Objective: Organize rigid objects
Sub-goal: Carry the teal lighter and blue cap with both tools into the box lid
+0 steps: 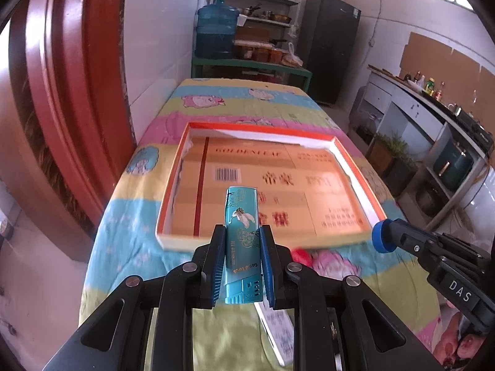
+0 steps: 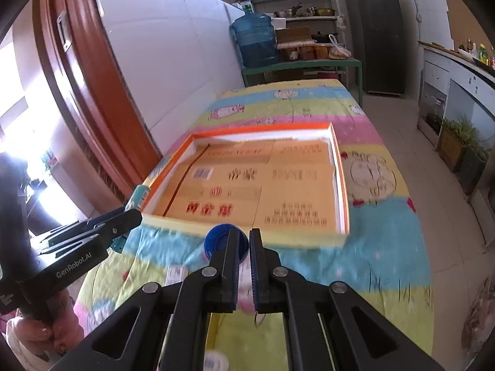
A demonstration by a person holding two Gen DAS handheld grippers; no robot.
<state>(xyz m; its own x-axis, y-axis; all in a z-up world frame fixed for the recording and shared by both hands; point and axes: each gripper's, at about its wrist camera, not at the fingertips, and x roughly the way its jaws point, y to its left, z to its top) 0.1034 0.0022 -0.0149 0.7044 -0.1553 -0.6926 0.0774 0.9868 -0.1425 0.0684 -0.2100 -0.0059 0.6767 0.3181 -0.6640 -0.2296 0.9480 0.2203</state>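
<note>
My left gripper (image 1: 242,232) is shut on a teal lighter (image 1: 241,216) with a crane print, held just before the near edge of an orange-rimmed shallow box (image 1: 266,130) lined with brown cardboard. My right gripper (image 2: 244,238) is shut on a blue bottle cap (image 2: 218,241), near the box's front wall (image 2: 247,232). In the left wrist view the right gripper (image 1: 389,235) with its blue cap (image 1: 382,236) sits at the box's near right corner. In the right wrist view the left gripper (image 2: 133,216) is at the box's near left corner.
The box rests on a table covered by a colourful cartoon cloth (image 1: 241,99). A white printed card (image 1: 278,330) and a red item (image 1: 301,255) lie on the cloth under my left gripper. A red door (image 1: 62,92) stands left; shelves and a water jug (image 1: 216,27) behind.
</note>
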